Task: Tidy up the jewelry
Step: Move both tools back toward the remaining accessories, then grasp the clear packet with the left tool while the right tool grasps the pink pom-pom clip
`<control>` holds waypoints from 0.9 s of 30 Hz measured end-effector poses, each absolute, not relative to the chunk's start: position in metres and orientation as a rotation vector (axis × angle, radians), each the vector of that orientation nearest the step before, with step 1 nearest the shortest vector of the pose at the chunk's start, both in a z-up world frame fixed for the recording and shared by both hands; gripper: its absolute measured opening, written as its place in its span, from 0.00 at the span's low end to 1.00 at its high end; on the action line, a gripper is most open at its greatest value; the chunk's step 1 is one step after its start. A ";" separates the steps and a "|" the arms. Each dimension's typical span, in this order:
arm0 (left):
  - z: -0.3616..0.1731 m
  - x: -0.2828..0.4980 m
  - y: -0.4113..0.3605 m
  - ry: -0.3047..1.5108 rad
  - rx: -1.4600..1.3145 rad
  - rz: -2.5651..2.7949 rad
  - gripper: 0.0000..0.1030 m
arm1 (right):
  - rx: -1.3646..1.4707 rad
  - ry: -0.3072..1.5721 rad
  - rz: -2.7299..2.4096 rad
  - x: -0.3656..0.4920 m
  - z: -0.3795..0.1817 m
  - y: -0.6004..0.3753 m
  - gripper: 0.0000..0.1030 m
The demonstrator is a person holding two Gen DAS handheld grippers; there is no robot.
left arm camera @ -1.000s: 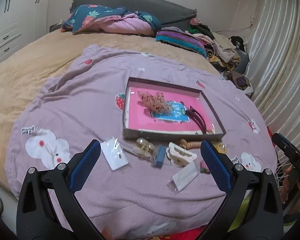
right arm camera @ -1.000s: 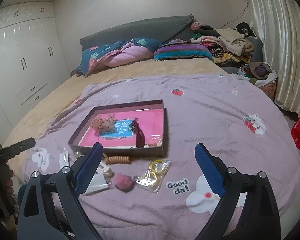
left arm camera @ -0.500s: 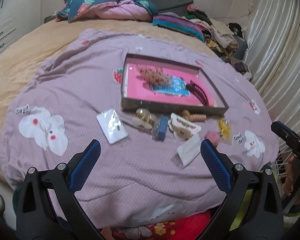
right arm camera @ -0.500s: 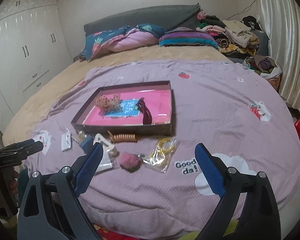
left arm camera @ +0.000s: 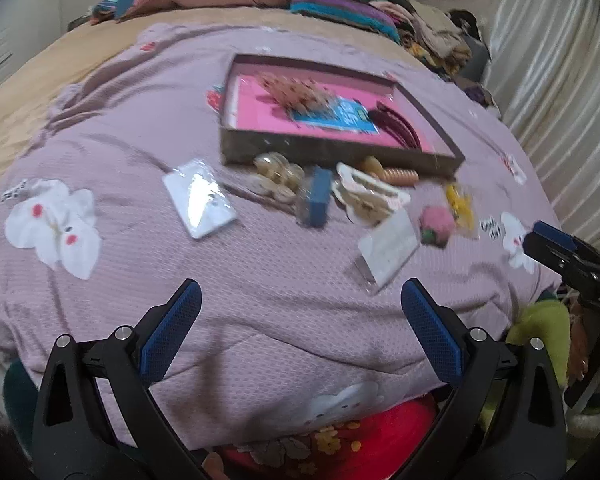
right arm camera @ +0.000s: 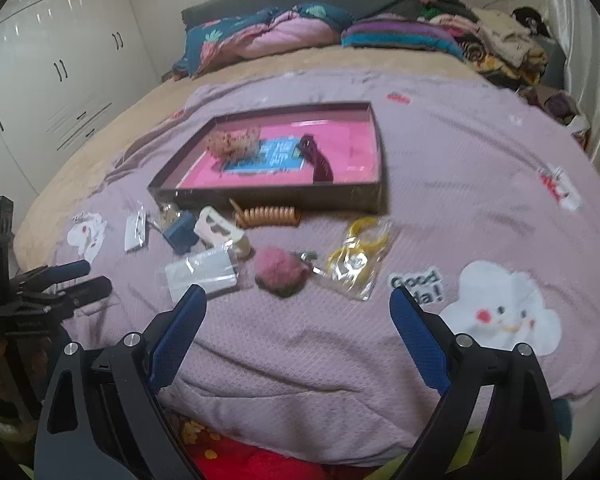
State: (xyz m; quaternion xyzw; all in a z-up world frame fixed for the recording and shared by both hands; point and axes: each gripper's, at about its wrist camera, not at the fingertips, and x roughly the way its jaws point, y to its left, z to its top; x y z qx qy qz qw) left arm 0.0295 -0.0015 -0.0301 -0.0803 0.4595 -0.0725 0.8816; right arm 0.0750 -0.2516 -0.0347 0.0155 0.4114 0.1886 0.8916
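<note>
Left tongs spread wide, gripping nothing, hovering over the lilac bedspread. Right tongs equally wide, empty. Hair clips and packets scattered just before the pink-lined tray.

Pink-lined dark tray, lilac blanket with white clouds, blue-padded black grippers

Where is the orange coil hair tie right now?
In the right wrist view the coil tie lies on the purple blanket against the tray's near wall, between the white clip and yellow packet.
</note>
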 end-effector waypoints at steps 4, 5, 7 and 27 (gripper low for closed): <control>-0.038 0.034 -0.020 0.966 -0.117 -0.205 0.87 | 0.052 0.892 0.422 0.082 -0.047 -0.248 0.83; -0.040 0.036 -0.024 0.970 -0.112 -0.222 0.84 | 0.056 0.901 0.434 0.084 -0.050 -0.247 0.80; -0.044 0.042 -0.031 0.980 -0.104 -0.263 0.79 | 0.072 0.921 0.458 0.088 -0.055 -0.245 0.74; -0.071 0.093 -0.060 1.058 -0.088 -0.394 0.39 | 0.200 1.106 0.531 0.163 -0.102 -0.222 0.30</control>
